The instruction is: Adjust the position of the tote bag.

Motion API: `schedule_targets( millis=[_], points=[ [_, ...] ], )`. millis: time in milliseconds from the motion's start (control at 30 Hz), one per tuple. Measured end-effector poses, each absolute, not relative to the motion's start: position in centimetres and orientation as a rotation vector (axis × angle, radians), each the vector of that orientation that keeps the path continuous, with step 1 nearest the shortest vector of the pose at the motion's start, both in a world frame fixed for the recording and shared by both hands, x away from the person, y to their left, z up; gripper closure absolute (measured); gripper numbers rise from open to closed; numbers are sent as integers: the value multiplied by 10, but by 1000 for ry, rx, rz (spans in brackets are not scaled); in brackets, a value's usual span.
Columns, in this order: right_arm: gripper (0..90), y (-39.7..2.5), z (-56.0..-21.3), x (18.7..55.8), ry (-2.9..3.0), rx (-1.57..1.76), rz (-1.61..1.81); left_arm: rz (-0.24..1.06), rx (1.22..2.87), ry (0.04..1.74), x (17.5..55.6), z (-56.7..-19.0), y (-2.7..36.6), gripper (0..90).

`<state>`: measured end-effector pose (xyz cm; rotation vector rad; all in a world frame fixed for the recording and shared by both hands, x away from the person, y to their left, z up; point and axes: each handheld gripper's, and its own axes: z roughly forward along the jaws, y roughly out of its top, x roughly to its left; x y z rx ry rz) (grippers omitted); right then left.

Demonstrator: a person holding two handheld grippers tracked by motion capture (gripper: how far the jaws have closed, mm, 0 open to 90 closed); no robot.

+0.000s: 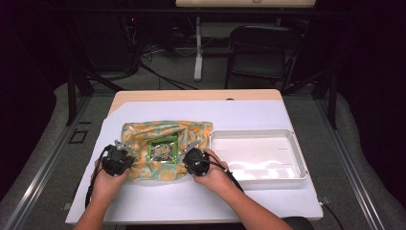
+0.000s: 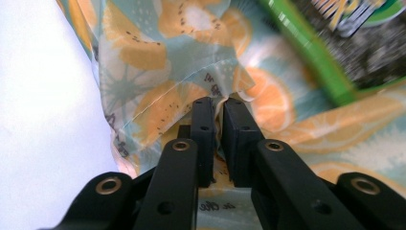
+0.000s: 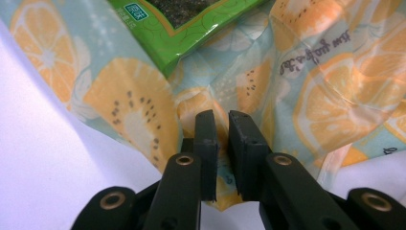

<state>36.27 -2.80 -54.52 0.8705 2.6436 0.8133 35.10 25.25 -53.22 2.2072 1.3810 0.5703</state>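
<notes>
Left claw (image 1: 122, 146) clamped on cloth (image 1: 139, 135) near edge | right claw (image 1: 193, 145) likewise | packet (image 1: 163, 149) lies between, just beyond both

We can't read the packet (image 1: 163, 149) print from the high view; it's too small, and in the left gripper view it's blurred and cut by the top edge. The cloth (image 3: 297, 91) runs off both gripper views, its near edge hidden behind the jaws.
</notes>
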Motion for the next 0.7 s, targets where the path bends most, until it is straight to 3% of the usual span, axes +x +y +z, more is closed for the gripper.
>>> schedule_targets(
  millis=[433, 700],
  points=[
    [795, -28, -546, 362, 2638, 876, 820, 571, 2107, 1266, 335, -500, 244, 644],
    [792, -29, -546, 362, 2641, 876, 822, 467, 2071, 1117, 323, -482, 225, 561]
  ],
)
